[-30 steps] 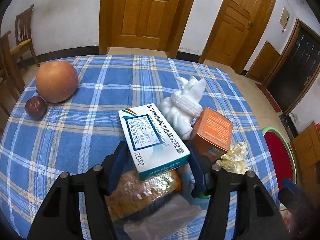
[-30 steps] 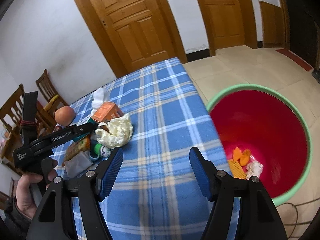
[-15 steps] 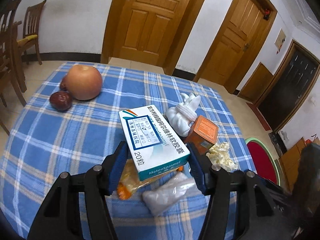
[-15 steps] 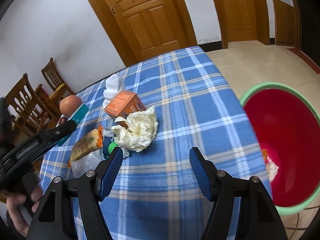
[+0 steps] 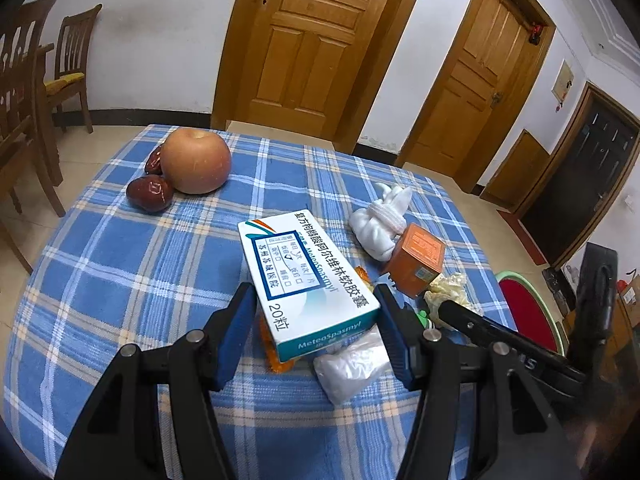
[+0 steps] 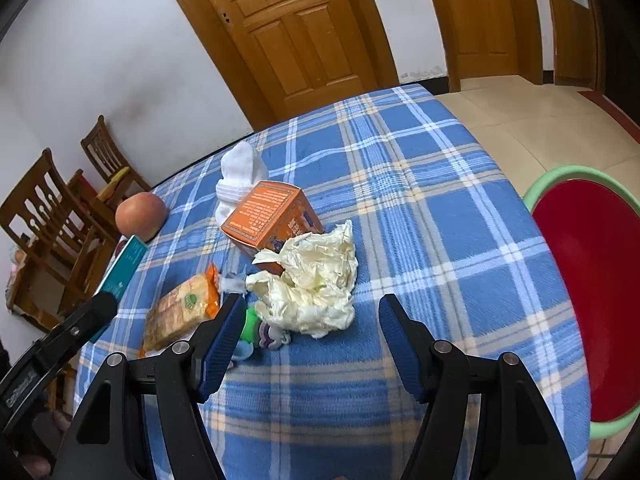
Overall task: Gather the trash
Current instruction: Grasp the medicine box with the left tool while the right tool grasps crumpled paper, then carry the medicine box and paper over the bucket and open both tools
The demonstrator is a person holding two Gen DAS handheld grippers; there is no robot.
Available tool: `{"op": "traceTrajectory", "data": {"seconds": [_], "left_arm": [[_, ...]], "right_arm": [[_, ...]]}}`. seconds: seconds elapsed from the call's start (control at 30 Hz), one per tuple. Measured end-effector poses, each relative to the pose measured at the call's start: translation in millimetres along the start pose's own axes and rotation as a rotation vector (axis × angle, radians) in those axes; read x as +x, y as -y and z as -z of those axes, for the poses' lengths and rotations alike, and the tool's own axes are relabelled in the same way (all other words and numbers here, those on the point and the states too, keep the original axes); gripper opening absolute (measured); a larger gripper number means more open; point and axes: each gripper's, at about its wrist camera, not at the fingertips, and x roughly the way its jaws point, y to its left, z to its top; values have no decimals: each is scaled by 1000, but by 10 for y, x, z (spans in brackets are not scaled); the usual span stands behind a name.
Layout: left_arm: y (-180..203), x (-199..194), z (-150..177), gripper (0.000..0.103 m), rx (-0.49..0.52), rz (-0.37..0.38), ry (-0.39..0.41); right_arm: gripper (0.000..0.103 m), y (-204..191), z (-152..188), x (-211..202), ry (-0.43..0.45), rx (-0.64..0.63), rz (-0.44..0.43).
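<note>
White medicine box [image 5: 304, 276] clamped in left gripper [image 5: 316, 334].

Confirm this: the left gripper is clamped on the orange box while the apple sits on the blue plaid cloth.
Wrong box. The left gripper is clamped on the white and teal medicine box; the orange box lies on the blue plaid cloth. The apple sits there too, as the left wrist view shows.

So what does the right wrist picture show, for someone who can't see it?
The right tongs, closing, frame a crumpled cream plastic wrapper on a blue checked tablecloth. Behind it stand an orange cardboard box and a white rolled sock; a red bin with a green rim waits at right.
</note>
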Motion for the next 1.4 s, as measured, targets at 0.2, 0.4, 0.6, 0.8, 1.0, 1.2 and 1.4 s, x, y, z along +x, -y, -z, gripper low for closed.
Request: {"op": "traceTrajectory", "data": {"seconds": [0.2, 0.4, 0.6, 0.8, 1.0, 1.2, 1.4], "left_arm": [[31, -31, 36, 60, 4, 20, -4], [156, -110, 54, 60, 26, 47, 1], [385, -169, 82, 60, 56, 92, -10], [752, -142, 115, 60, 115, 143, -46], [1183, -42, 145, 60, 187, 201, -76], [1584, 93, 166, 60, 249, 244, -104], [2022, 301, 232, 60, 321, 277, -146]], "right_arm": [[27, -16, 47, -8, 0, -9, -18], [21, 52, 119, -227, 35, -2, -37], [20, 235, 205, -578, 91, 39, -53], [20, 472, 284, -898, 134, 75, -38], [20, 825, 343, -1189, 178, 123, 8], [20, 1154, 371, -1377, 206, 175, 57], [20, 1490, 414, -1469, 224, 234, 99]]}}
